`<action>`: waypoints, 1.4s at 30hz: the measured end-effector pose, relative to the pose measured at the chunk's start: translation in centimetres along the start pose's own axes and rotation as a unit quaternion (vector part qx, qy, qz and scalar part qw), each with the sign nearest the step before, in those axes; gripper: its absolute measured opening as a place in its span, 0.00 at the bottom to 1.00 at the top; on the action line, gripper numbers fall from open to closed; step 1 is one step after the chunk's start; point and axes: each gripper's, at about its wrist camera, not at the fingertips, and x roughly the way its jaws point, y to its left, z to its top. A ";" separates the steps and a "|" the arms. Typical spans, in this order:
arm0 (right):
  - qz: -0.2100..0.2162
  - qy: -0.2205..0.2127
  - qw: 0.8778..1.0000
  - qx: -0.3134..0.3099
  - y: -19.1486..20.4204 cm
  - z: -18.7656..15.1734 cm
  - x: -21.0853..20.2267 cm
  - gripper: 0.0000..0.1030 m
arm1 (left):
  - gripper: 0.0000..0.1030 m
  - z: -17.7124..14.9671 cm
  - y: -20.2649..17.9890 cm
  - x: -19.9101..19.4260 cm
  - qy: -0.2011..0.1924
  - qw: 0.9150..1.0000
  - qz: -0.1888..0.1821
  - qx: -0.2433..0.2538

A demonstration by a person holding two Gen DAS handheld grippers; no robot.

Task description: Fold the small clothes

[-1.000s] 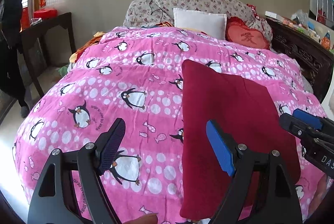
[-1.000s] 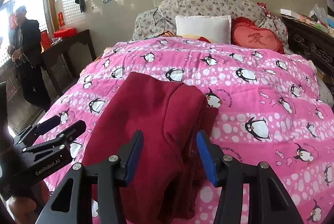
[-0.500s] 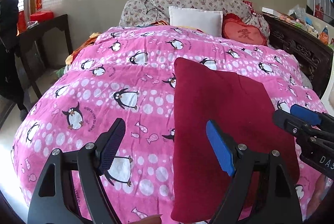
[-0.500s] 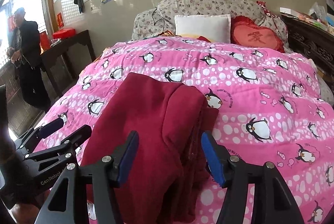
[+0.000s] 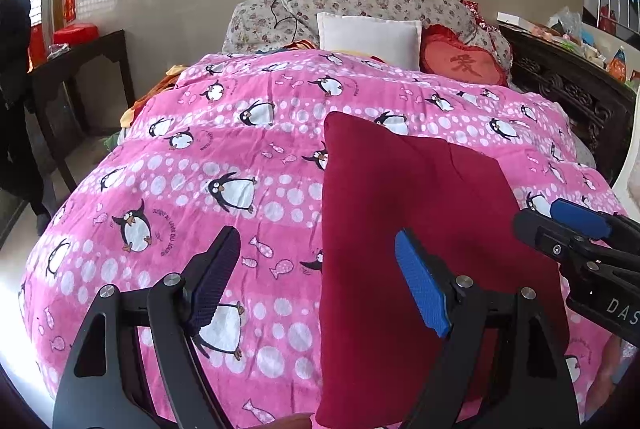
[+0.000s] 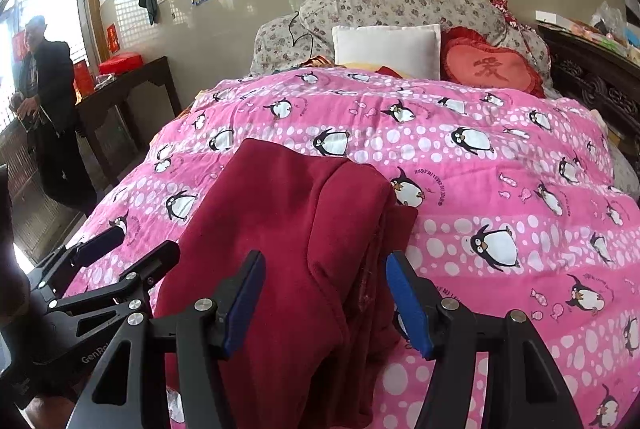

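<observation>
A dark red fleece garment (image 5: 408, 213) lies folded on the pink penguin quilt (image 5: 224, 165), running from the near bed edge toward the middle. It also shows in the right wrist view (image 6: 288, 229), with a loose layer showing along its right side. My left gripper (image 5: 320, 281) is open and empty above the garment's left edge. My right gripper (image 6: 324, 301) is open and empty above the garment's near end. Each gripper shows in the other's view: the right one at the right edge (image 5: 576, 229), the left one at the lower left (image 6: 120, 261).
Pillows, a white cushion (image 5: 370, 37) and a red heart cushion (image 5: 464, 63) lie at the head of the bed. A dark carved bed frame (image 5: 568, 89) runs along the right. A dark side table (image 6: 128, 97) and a standing person (image 6: 44, 101) are on the left.
Both grippers have drawn back a little toward the near bed edge and stay open. The red garment lies still. The right gripper's jaws are slightly wider than a second ago.
</observation>
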 end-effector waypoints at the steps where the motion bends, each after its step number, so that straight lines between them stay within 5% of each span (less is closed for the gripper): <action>1: 0.002 0.001 1.000 0.004 -0.1 0.0 0.0 0.59 | 0.78 0.0 0.0 0.1 0.001 1.000 0.000 0.000; 42: 0.011 0.020 1.000 -0.004 0.7 -0.2 1.4 0.60 | 0.78 -0.2 -1.0 0.8 0.005 1.000 0.001 0.011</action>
